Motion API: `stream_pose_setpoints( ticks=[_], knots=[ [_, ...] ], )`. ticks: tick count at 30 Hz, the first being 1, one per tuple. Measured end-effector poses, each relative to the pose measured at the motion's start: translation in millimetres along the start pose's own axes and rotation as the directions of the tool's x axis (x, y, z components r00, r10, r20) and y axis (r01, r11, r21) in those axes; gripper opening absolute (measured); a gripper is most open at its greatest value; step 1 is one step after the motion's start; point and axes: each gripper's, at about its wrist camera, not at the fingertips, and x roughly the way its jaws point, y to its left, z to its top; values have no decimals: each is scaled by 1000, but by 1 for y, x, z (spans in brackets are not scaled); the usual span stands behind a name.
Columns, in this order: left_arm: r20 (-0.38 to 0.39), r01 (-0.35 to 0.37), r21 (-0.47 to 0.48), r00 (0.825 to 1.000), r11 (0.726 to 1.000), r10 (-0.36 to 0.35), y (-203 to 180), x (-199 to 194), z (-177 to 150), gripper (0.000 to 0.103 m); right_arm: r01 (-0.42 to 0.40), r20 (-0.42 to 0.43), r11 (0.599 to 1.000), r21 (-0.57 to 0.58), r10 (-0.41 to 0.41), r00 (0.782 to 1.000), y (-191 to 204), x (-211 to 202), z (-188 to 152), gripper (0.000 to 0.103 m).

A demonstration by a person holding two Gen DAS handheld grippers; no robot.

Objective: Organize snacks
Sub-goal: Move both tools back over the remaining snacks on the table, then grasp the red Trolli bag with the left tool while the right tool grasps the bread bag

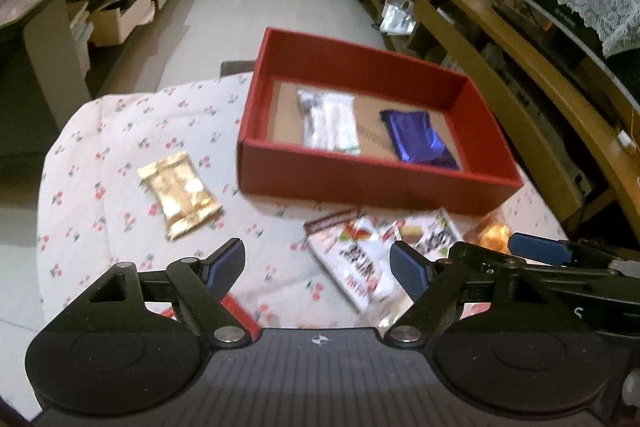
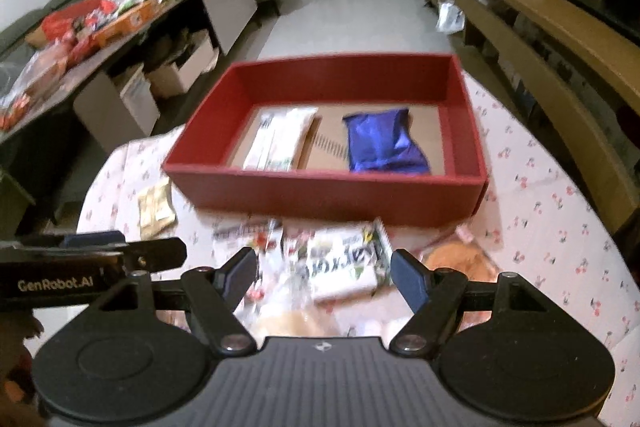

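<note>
A: Tabletop w/ cherry cloth, red box on it?
B: Yep. Inside: white packet left, blue packet right, apart.
A: Outside?
B: Gold packet left of box; snack pile just in front.
A: Grippers?
B: Left gripper, right gripper: both jaws released, nothing held, above pile.

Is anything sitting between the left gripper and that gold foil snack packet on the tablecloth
Nothing visible does. The left gripper is open, and the gold foil snack packet lies alone on the cherry-print tablecloth, ahead and to the left of the fingers. The red rectangular box sits off to the right, apart from it.
</note>
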Motion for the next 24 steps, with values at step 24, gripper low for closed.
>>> stream_pose_setpoints(
  ticks=[24],
  knots=[
    [-128, -110, 33, 985, 993, 114, 57, 12, -25, 88, -61, -67, 996, -61, 57, 996, 35, -4, -31, 89]
  ],
)
